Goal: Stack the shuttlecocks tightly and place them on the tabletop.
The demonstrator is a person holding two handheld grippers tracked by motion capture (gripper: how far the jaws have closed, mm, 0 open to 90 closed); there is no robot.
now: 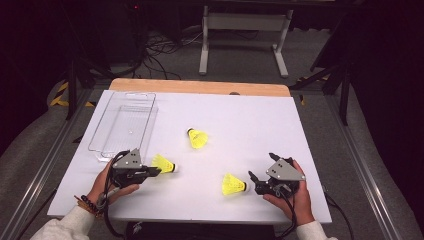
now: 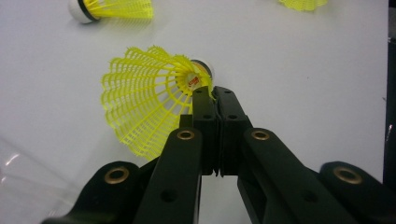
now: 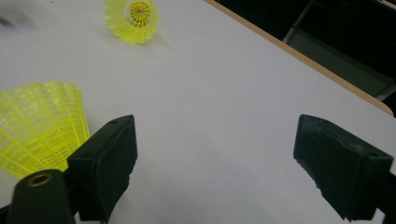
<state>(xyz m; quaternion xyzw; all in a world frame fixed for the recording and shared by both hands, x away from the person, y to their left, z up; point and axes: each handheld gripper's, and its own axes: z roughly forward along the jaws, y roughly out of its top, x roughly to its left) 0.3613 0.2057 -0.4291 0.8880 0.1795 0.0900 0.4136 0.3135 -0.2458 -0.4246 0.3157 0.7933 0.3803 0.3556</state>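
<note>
Three yellow plastic shuttlecocks lie on the white table. My left gripper (image 1: 156, 171) (image 2: 215, 93) is shut on the nearest-left shuttlecock (image 1: 164, 164) (image 2: 144, 98), its pads pinching the mesh skirt's wall close to the cork. The shuttlecock lies on its side on the table. My right gripper (image 1: 261, 166) (image 3: 219, 140) stands open at the front right with nothing between its jaws. A second shuttlecock (image 1: 234, 185) (image 3: 42, 126) lies just to the left of its left jaw. The third shuttlecock (image 1: 198, 138) (image 3: 132, 18) (image 2: 112, 8) rests near the table's middle.
A clear plastic tray (image 1: 124, 125) sits at the back left of the table with nothing in it. The table's wooden far edge (image 1: 200, 86) and right edge border dark floor, cables and a metal frame.
</note>
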